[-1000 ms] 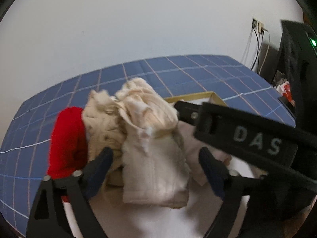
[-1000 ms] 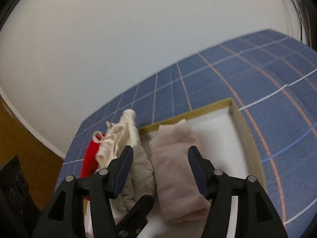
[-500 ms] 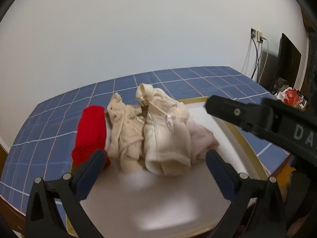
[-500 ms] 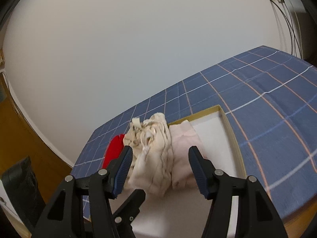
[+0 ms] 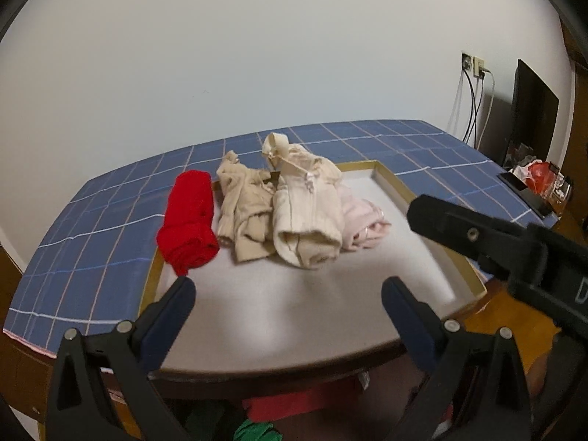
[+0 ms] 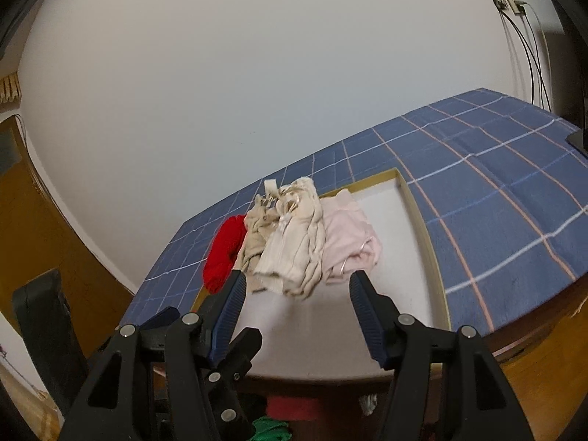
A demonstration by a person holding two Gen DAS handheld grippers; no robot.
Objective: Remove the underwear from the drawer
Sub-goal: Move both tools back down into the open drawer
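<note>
An open drawer (image 5: 397, 183) with a gold rim and white bottom sticks out from under a blue checked tablecloth (image 5: 92, 228). Folded underwear lies in a row at its back: a red piece (image 5: 189, 217), a beige piece (image 5: 242, 213), a cream piece (image 5: 305, 213) and a pink piece (image 5: 362, 220). My left gripper (image 5: 288, 286) hangs open over the drawer's bare front part, short of the pile, with nothing between its fingers. In the right wrist view my right gripper (image 6: 297, 279) is also open and empty, in front of the cream piece (image 6: 294, 246) and the pink piece (image 6: 345, 235).
The right gripper's black body (image 5: 477, 235) crosses the right side of the left wrist view. A monitor (image 5: 533, 117), wall sockets with cables (image 5: 474, 66) and small red-and-white items (image 5: 536, 176) stand at the table's right end. Red and green cloth (image 5: 286, 404) lies below the drawer.
Both grippers have drawn back from the pile. The left jaws, which stood around the cream piece, are now wider and clear of it. The clothes lie where they were.
</note>
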